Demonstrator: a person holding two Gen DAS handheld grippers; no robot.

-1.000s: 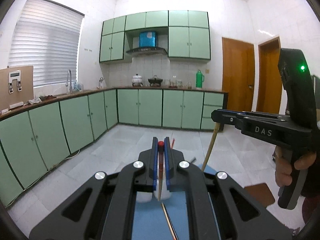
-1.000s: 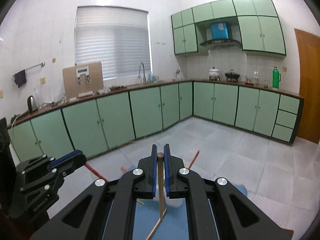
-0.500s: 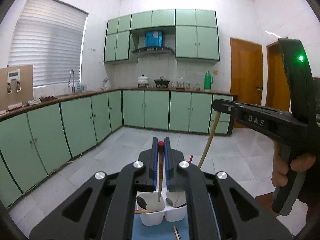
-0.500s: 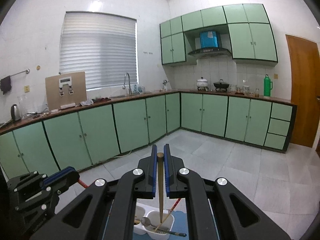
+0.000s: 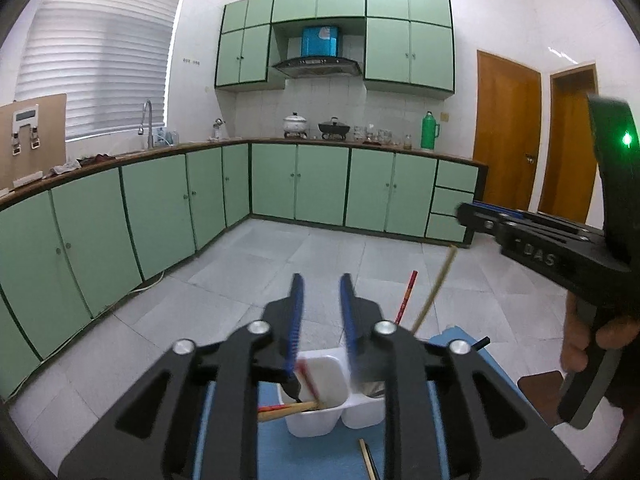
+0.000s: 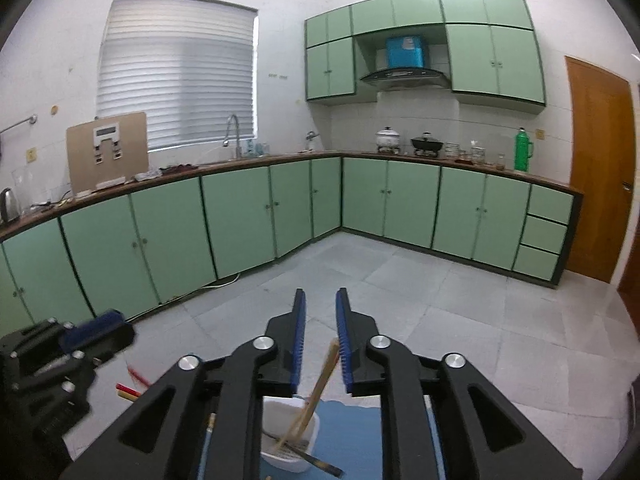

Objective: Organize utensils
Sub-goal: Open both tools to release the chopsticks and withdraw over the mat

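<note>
Left wrist view, operator A: Status of left gripper [image 5: 321, 316]?
B: Jaws just opened; red chopstick [image 5: 309, 381] released into white container [image 5: 316, 424].
A: Right gripper [image 6: 320, 330]?
B: Likewise just opened; wooden chopstick [image 6: 316, 396] leans free in its compartment.

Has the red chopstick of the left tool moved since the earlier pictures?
Yes. The left tool has just been opening, and the red chopstick dropped from between its pads into the white holder below.
</note>
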